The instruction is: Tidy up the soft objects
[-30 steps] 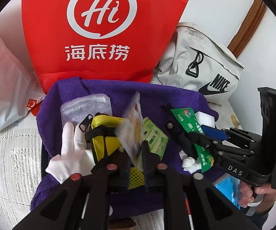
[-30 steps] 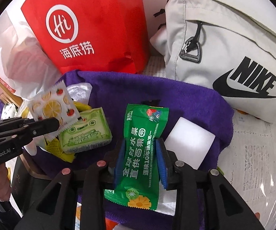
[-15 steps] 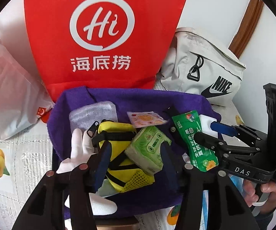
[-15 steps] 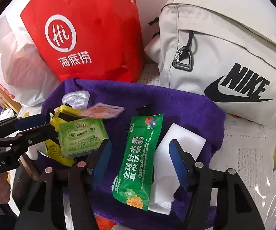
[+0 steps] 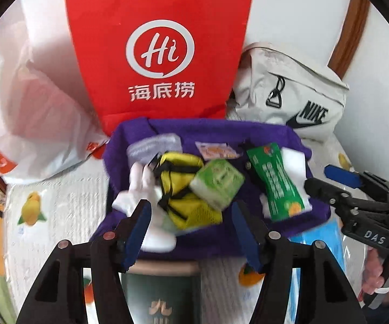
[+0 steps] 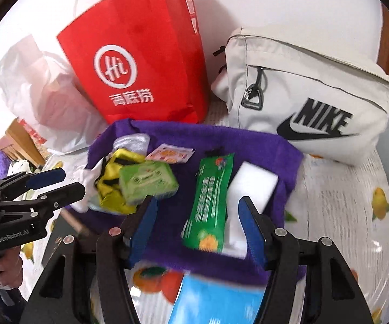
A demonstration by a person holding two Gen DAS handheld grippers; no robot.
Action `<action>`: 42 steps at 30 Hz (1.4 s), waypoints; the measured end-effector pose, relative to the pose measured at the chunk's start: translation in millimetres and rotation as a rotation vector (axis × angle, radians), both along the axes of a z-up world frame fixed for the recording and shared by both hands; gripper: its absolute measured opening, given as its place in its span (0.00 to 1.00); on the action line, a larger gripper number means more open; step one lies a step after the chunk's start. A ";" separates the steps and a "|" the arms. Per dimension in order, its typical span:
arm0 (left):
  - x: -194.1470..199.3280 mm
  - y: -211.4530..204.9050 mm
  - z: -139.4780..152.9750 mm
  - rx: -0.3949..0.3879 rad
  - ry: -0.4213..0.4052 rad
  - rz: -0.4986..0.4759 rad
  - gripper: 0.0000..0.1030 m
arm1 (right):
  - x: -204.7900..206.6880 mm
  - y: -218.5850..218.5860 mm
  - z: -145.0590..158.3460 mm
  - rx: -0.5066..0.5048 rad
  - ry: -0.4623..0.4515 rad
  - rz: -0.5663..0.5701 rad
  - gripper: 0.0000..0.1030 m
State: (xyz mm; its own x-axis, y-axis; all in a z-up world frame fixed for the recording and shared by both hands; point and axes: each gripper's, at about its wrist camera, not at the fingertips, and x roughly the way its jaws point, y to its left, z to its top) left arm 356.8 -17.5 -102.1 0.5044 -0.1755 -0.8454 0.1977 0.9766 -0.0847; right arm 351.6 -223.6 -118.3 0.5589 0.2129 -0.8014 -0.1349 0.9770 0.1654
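A purple towel (image 5: 221, 132) holds the soft items. On it lie a yellow mesh pouch (image 5: 179, 189), a green tissue pack (image 5: 217, 182), a fruit-print sachet (image 5: 216, 149), a white glove (image 5: 140, 186), a clear padded packet (image 5: 153, 145), a green snack packet (image 6: 210, 197) and a white sponge (image 6: 256, 186). My left gripper (image 5: 190, 208) hovers above the pouch and tissue pack; its jaws are opening and grip nothing. My right gripper (image 6: 197, 202) hangs open above the green packet, its pads clear of it. Each gripper also shows in the other's view, the right gripper (image 5: 317, 176) and the left gripper (image 6: 72, 181).
A red paper bag (image 5: 159, 54) stands behind the towel, with a white plastic bag (image 5: 26, 113) to its left and a grey Nike bag (image 6: 316, 102) to its right. A blue packet (image 6: 216, 302) and a dark box (image 5: 162, 297) lie at the near edge, on a fruit-print tablecloth (image 6: 343, 216).
Both grippers opened and pulled up and back. The left let go of the fruit-print sachet, which now lies on the towel. The right released the green snack packet.
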 end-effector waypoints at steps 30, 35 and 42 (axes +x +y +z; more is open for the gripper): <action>-288.6 3.0 81.1 0.018 -0.217 0.111 0.96 | -280.8 22.1 56.6 -0.065 -0.123 -0.060 0.92; -317.8 1.5 83.2 0.012 -0.229 0.111 0.96 | -312.5 22.8 65.8 -0.065 -0.155 -0.058 0.92; -339.2 2.1 92.8 0.028 -0.265 0.118 0.96 | -339.4 21.6 76.5 -0.042 -0.183 -0.064 0.92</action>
